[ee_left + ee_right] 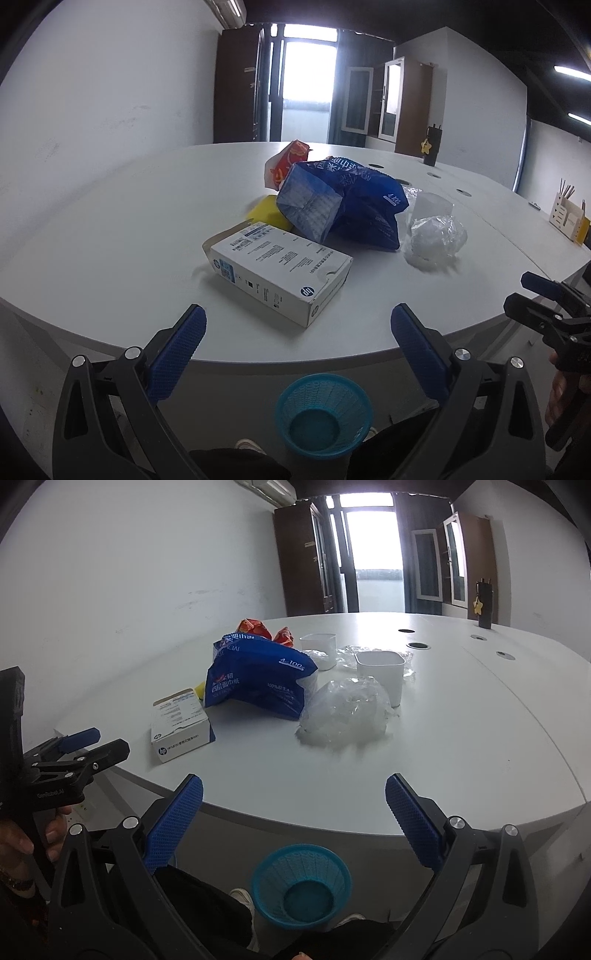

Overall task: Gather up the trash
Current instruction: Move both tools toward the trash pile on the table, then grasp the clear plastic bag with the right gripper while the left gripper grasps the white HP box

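**Trash still on worktop, nothing picked yet**

Left hand-held gripper [298, 325] wide open, empty, short of the white rounded worktop [110, 229] edge. Right hand-held gripper [294, 794] likewise spread, empty. Litter clustered mid-worktop: white printed cardboard box [279, 271] nearest, crumpled blue tissue-pack wrapper [343, 206] behind it, crumpled clear plastic film [345, 714], white plastic cups [380, 672]. Teal mesh wastebasket [324, 413] on floor below the edge. Judged: approach step. Next move likely needs a reach forward, jaws wide across the box.

a: the white box [277, 271] looks like matt cardboard, the blue bag [258, 674] glossy plastic film.
b: crumpled wrap [345, 710] is clear plastic; table [461, 738] smooth matt; basket [301, 882] meshed plastic.
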A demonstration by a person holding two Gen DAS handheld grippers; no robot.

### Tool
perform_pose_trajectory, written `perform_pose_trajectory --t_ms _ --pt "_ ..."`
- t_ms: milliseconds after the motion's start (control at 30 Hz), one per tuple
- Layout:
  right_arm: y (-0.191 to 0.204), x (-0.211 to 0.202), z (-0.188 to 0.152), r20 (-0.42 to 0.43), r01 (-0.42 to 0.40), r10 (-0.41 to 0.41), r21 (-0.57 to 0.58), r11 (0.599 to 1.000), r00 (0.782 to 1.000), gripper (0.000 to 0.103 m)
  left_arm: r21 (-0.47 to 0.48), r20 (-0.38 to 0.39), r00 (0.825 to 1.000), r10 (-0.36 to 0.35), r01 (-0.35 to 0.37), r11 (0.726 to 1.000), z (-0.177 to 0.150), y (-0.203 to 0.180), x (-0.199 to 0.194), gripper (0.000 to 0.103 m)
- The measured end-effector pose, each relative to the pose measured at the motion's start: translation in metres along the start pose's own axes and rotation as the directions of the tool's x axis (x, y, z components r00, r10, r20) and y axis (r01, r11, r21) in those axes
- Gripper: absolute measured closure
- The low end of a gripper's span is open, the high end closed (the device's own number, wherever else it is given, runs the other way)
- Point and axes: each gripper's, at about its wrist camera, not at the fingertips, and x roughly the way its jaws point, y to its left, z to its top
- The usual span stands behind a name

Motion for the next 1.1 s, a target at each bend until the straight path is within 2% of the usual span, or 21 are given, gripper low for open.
perform_pose_trajectory --t_ms 200,300,367,567,700,867,967,1033,1100 --pt "-0.013 0.017 0.024 -0.015 0.027 -0.027 0.006 1.000 1.000 0.008 -0.055 -0.045 0.999 0.011 -0.014 0.998 0.021 0.007 0.016 0.006" --pt "-0.016 0.033 0.035 -0.047 -0.014 0.013 -0.027 1.000 0.999 0.008 -0.082 -0.068 0.997 0.028 -0.033 0.996 0.031 0.013 0.028 0.006" --pt "-0.019 0.043 0.041 -0.069 -0.016 0.012 -0.056 0.998 0.998 0.008 -0.082 -0.102 0.994 0.034 -0.043 0.996 0.038 0.016 0.039 0.006" --pt "-0.042 0.065 0.059 -0.110 0.011 -0.014 -0.034 0.999 0.994 0.008 -0.149 -0.191 0.981 0.044 -0.073 0.986 0.054 0.034 0.069 0.006" --pt "-0.055 0.080 0.071 -0.138 0.002 -0.003 -0.007 1.000 0.990 0.008 -0.178 -0.269 0.963 0.034 -0.084 0.980 0.065 0.043 0.094 0.006" --pt "-0.061 0.100 0.083 -0.179 0.021 -0.027 -0.034 0.999 0.983 0.010 -0.202 -0.343 0.938 0.053 -0.129 0.971 0.081 0.052 0.117 0.006" --pt "-0.064 0.107 0.087 -0.202 0.001 -0.006 -0.025 1.000 0.979 0.012 -0.210 -0.394 0.916 0.072 -0.166 0.964 0.086 0.058 0.130 0.006" --pt "-0.066 0.112 0.088 -0.221 -0.025 0.020 -0.020 0.999 0.975 0.018 -0.228 -0.435 0.898 0.062 -0.177 0.957 0.087 0.060 0.138 0.006" --pt "-0.067 0.119 0.088 -0.241 -0.042 0.039 -0.011 0.999 0.970 0.019 -0.240 -0.474 0.880 0.044 -0.177 0.955 0.088 0.059 0.144 0.006"
